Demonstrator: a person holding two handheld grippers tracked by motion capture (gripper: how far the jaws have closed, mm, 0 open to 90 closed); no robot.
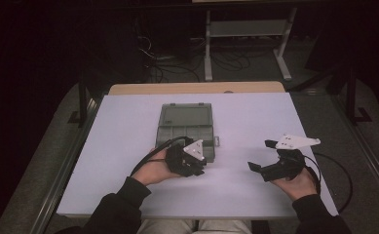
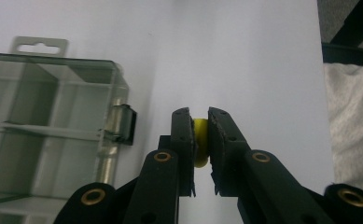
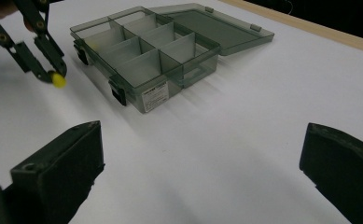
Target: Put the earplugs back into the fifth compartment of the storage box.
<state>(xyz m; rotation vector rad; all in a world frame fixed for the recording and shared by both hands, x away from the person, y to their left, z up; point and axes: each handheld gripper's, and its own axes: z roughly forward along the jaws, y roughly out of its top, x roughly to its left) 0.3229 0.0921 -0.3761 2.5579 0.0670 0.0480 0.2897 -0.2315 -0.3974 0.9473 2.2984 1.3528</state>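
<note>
- My left hand-held gripper (image 2: 200,140) is clenched on a small yellow round plastic bead (image 2: 199,142), just off the white table (image 2: 244,56).
- The smoky clear compartment box (image 3: 156,51) lies open at its 10 o'clock.
- My right hand-held gripper (image 3: 202,172) is released, idle.
- Next, I judge: carry the bead over a compartment and let go.

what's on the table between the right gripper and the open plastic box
Nothing: bare white table runs from the open right gripper to the compartment box, as the right gripper view shows.

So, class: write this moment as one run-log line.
left gripper: shut on yellow ball | right gripper: open, holding nothing | compartment box: lid open
</note>
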